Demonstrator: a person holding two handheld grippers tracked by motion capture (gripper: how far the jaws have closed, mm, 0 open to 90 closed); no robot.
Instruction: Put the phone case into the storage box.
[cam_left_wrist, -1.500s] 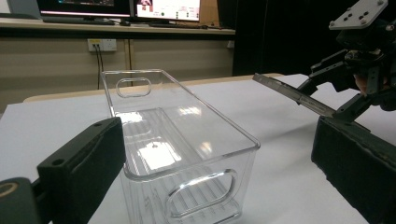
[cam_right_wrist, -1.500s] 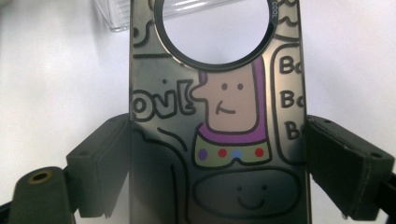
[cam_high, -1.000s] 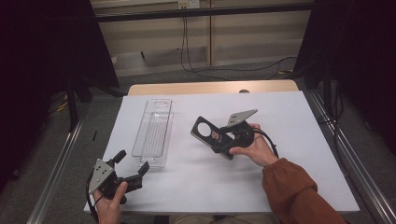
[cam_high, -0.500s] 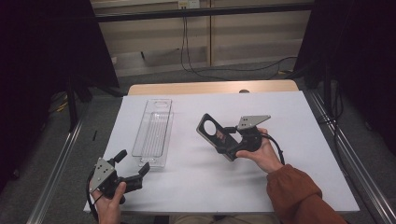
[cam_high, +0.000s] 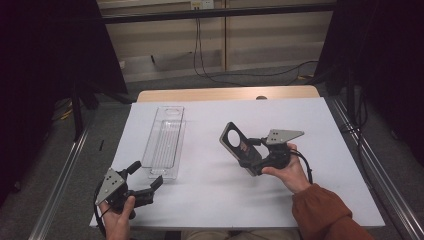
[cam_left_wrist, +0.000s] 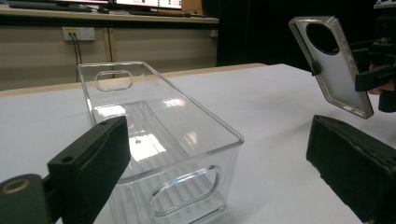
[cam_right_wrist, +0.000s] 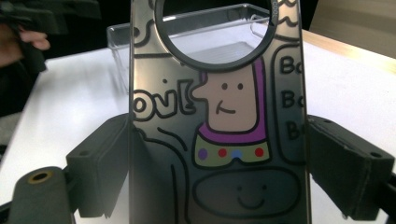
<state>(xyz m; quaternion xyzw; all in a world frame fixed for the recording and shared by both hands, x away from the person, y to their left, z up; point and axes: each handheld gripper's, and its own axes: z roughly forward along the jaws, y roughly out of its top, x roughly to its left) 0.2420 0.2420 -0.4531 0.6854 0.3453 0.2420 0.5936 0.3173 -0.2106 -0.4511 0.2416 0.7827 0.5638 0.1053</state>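
Phone case (cam_high: 239, 146), printed with a cartoon figure, is clamped by its edges in the right gripper (cam_high: 252, 155), lifted above the white tabletop (cam_high: 310, 130) right of a clear plastic bin (cam_high: 165, 141). The left gripper (cam_high: 142, 177), jaws spread and empty, sits near the bin's near end. Dark curtains flank a cabled wall; the case's top is cut off in the right gripper view.

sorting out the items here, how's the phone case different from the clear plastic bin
The phone case is smoky grey with a cartoon print and a round camera hole; the clear plastic bin is colourless and unprinted. The case is a thin flat shell, the bin a long deep box with handle cutouts. The case is held tilted above the table by the right tool, whereas the bin rests flat on the table. Both are see-through plastic.
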